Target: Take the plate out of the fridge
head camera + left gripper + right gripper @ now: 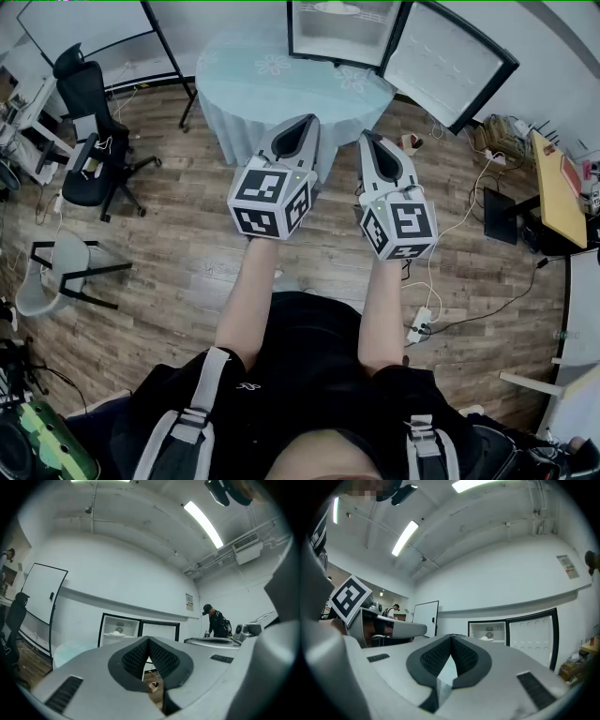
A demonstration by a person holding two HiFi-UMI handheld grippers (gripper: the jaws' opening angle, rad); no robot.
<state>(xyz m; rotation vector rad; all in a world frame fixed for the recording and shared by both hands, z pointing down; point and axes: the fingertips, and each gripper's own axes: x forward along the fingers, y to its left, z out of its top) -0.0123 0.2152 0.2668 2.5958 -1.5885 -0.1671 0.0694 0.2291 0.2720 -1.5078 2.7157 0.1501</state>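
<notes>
Left hand-held gripper (pixel 302 127): jaws together, nothing between. Right hand-held gripper (pixel 371 141): likewise shut, empty. Both raised side by side, well apart from fridge (pixel 342 33).

Plate (pixel 337 8): on shelf inside open fridge, at far side of round worktop (pixel 272 80).

Likely risks:
- Arriving with jaws shut, shoving plate back or off shelf.
- Pinching rim too shallow, dropping it on way out.
- Clipping open door (pixel 450 61) with right side.
- Leaning across worktop, dragging cloth.
- Stepping on power strip (pixel 419 327) while closing in.
</notes>
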